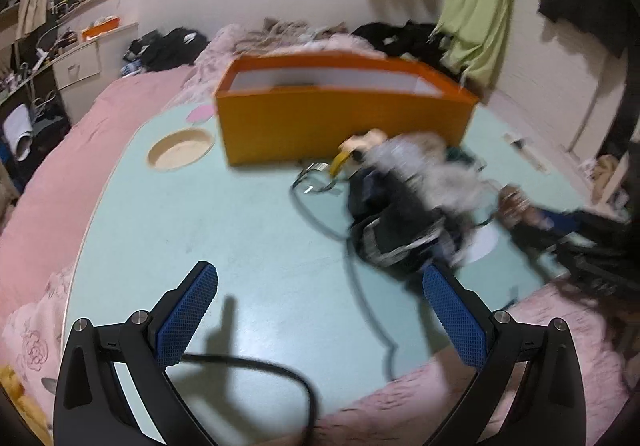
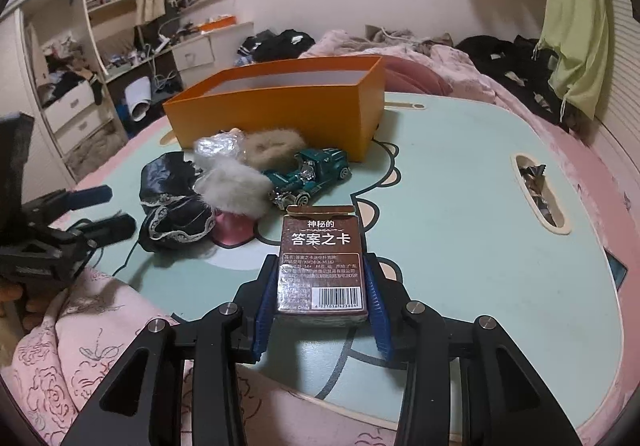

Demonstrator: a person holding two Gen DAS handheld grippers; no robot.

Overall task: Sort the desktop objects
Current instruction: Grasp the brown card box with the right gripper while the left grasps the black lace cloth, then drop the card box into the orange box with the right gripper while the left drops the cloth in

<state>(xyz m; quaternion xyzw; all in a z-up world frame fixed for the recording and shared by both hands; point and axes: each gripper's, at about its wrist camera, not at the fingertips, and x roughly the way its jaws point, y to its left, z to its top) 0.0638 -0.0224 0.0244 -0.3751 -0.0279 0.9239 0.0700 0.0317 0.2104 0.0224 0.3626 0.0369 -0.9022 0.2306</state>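
My right gripper is shut on a brown card box, its blue pads pressed to both long sides just above the mint table. Ahead lies a heap: a green toy car, a grey fur pompom, a brown fur piece and black lace pouches. Behind the heap stands an open orange box. My left gripper hangs open over bare table, with nothing between its fingers. The heap looks blurred there, in front of the orange box.
A black cable trails from the heap across the table toward the left gripper. A round recess sits left of the orange box. A handle slot holds foil wrappers. Pink bedding surrounds the table; clothes lie on the bed behind.
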